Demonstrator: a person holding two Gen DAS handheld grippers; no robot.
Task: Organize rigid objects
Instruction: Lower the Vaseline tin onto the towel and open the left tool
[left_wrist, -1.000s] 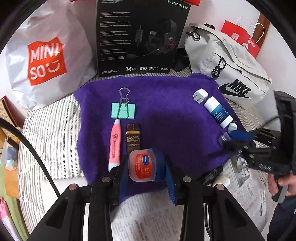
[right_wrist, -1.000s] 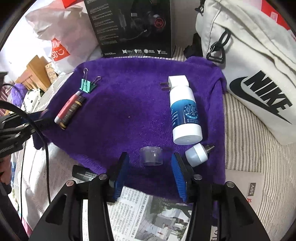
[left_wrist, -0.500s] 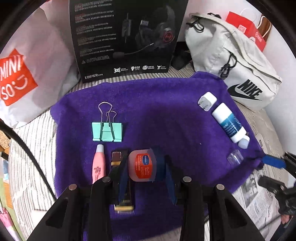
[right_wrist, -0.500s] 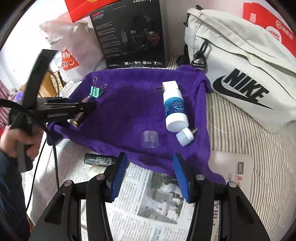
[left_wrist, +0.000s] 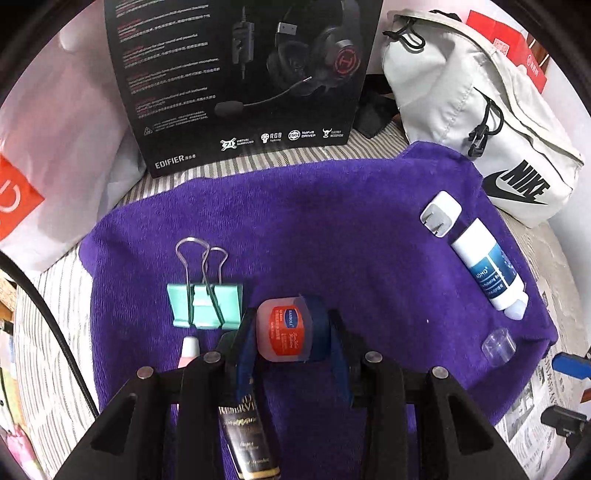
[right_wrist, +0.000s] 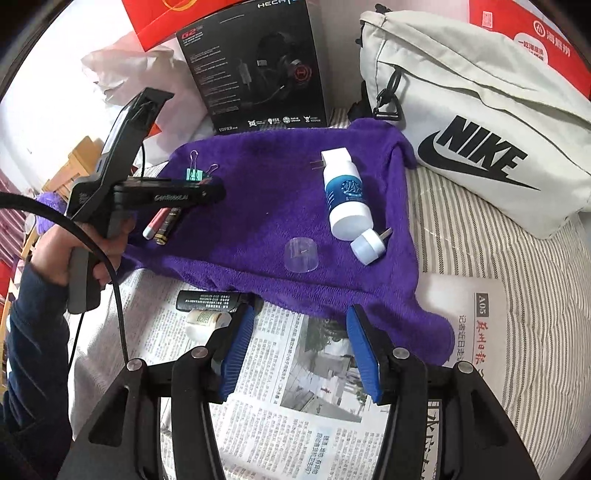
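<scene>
On the striped bed (right_wrist: 480, 236): purple towel (left_wrist: 314, 221) | left gripper (left_wrist: 291, 339) jaws clamp jar (left_wrist: 280, 332) | right gripper (right_wrist: 299, 347) jaws apart, empty

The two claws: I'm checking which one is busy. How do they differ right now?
The left claw is shut on a small jar with an orange label; the right claw holds nothing, its jaws apart. The left claw is over the purple towel; the right claw is over newspaper. Both have blue pads and point downward.
</scene>
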